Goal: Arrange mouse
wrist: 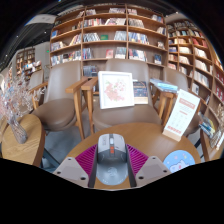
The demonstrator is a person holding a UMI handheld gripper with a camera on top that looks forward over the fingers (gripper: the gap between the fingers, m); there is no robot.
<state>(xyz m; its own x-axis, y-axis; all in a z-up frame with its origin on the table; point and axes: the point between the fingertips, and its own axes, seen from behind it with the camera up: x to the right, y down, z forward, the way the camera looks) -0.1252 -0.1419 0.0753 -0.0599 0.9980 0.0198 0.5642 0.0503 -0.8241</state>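
Observation:
A grey computer mouse with an orange scroll wheel fills the gap between my fingers, lengthwise along them. My gripper is shut on the mouse, and both pink pads press its sides. It sits over the near edge of a round wooden table. I cannot tell whether the mouse touches the tabletop or is lifted off it.
A round blue-grey mat lies on the table to the right. Behind it a white card stands upright. A brochure leans on the wooden chair beyond the table. Dried flowers in a vase stand at the left, and bookshelves line the back.

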